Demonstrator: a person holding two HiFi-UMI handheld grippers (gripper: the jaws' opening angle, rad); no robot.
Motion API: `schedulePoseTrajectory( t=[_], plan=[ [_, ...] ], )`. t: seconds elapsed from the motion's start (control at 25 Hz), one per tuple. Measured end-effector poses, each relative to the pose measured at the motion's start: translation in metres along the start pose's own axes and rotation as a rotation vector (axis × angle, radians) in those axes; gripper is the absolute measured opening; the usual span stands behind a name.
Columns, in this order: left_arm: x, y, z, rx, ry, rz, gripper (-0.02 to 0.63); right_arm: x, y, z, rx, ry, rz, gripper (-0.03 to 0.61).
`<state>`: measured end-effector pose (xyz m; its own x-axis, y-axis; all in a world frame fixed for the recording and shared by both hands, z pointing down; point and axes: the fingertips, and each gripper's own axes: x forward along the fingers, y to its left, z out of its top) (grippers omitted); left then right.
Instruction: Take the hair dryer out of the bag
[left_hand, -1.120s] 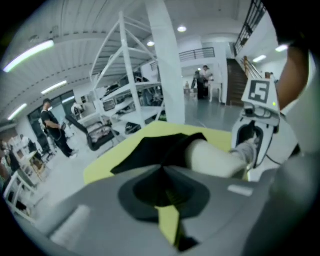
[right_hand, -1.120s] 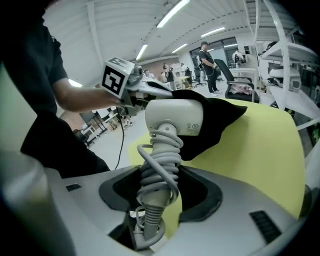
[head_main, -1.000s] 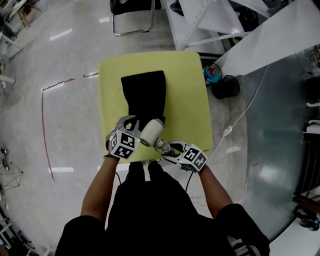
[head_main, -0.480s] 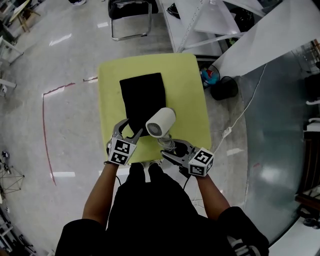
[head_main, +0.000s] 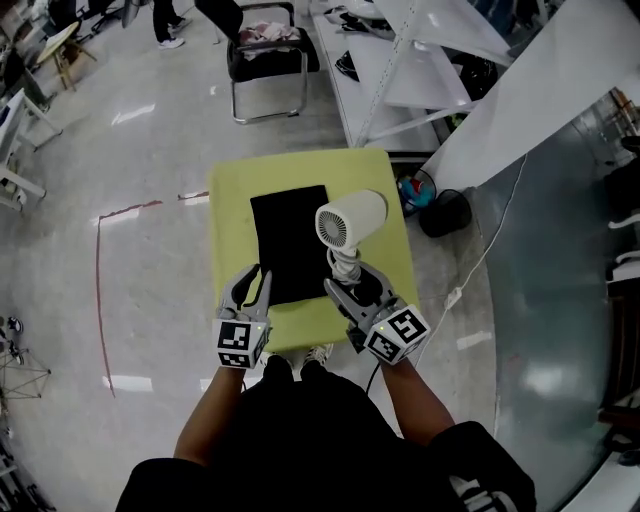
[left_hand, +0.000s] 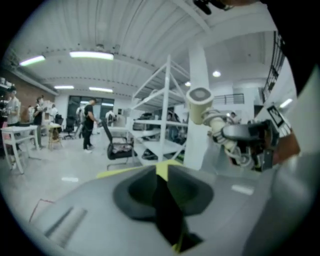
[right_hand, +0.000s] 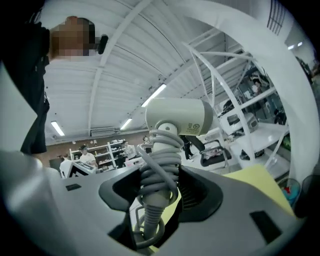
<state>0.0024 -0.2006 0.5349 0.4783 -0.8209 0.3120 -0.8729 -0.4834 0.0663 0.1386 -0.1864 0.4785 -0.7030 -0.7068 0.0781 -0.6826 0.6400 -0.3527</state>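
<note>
Gripping: the right gripper (head_main: 350, 287) is clenched on the dryer's (head_main: 351, 219) handle. The grey cord (right_hand: 160, 161) wound round that handle sits between the jaws too.
Dryer to claw: the barrel stands at 12 o'clock of the right gripper, just past its fingertips. In the right gripper view the dryer (right_hand: 178, 118) rises straight out of the jaws.
Dryer place: held in the air over the table's (head_main: 232, 205) right half, at 3 o'clock of the bag (head_main: 289, 243) and wholly outside it.
Long axis: in the head view the barrel runs from 8 o'clock to 2 o'clock, and the handle drops toward 6 o'clock.
Pointing: one round end faces 8 o'clock, toward the left gripper (head_main: 253, 283). Whether that end is the nozzle or the intake cannot be told.
Left claw: its jaws are closing with nothing between them. Only a strip of yellow table shows in the gap, above the table's near edge at 7 o'clock of the dryer.
Bag: black, lying flat on the middle of the table, long side running 12 to 6 o'clock.
Edges: the dryer hangs inside the table's right edge. The bag's right edge lies just at 9 o'clock of the barrel.
Room: open floor at 9 o'clock of the table. A chair (head_main: 264, 58) stands at 12 o'clock, a white rack (head_main: 402, 72) at 1 o'clock and a dark bin (head_main: 446, 213) at 3 o'clock, near the table's corner.
</note>
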Motion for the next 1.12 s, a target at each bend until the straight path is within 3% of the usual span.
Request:
schedulePoseTrajectory(
  t=[0.12,0.44,1.12],
  plan=[
    [-0.009,0.013,0.028,-0.015,-0.054,0.039,0.008,0.009,0.0,0.028,-0.091,-0.06,-0.065,0.219],
    [-0.03,0.026,0.073,-0.029,-0.109,0.011,0.006,0.022,0.012,0.067,-0.243,-0.093,-0.14,0.219],
    [-0.048,0.043,0.105,-0.028,-0.18,0.0,0.008,0.037,0.031,0.084,-0.293,-0.094,-0.123,0.219]
  ],
)
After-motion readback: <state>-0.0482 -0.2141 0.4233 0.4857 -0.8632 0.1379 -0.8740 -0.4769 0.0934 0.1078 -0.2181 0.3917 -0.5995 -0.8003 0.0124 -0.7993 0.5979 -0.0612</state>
